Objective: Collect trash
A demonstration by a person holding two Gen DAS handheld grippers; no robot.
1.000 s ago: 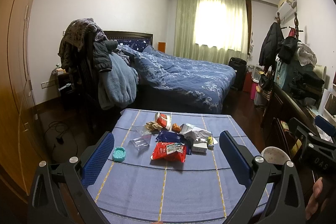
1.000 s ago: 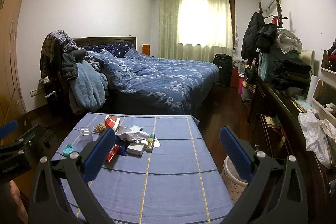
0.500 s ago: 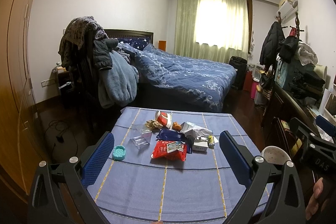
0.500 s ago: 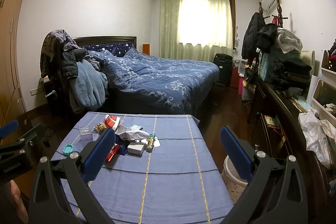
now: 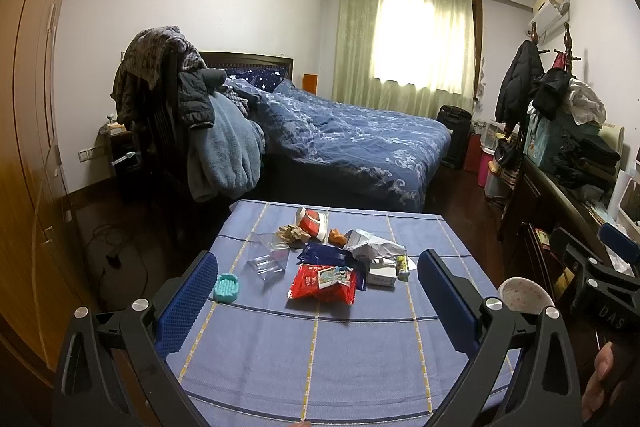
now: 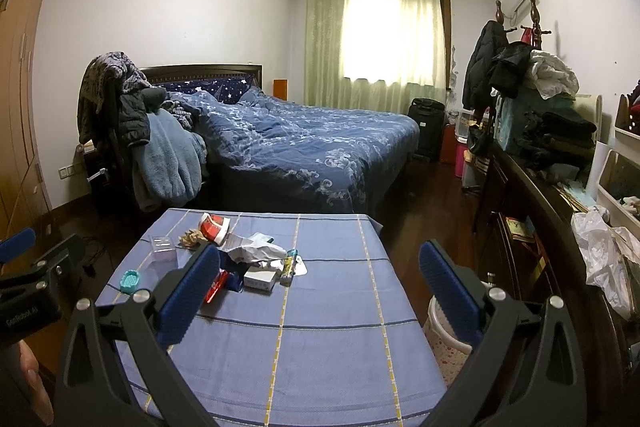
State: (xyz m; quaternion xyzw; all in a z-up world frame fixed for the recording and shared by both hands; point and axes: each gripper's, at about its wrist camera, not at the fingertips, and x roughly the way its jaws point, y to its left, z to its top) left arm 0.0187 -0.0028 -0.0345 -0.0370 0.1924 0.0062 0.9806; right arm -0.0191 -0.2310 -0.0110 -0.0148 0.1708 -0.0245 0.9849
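Both my grippers hover wide open over the blue tablecloth, holding nothing.

My left gripper [image 5: 318,291] frames the trash: a red snack wrapper [image 5: 323,283], dark blue wrapper [image 5: 326,254], crumpled white paper [image 5: 374,248], small white box [image 5: 382,277] clustered mid-table [image 5: 320,359]. My right gripper [image 6: 320,289] hangs over the table's right edge, above a white wastebasket [image 6: 450,347] on the floor.

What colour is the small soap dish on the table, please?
Teal; the soap dish shows best in the left wrist view.
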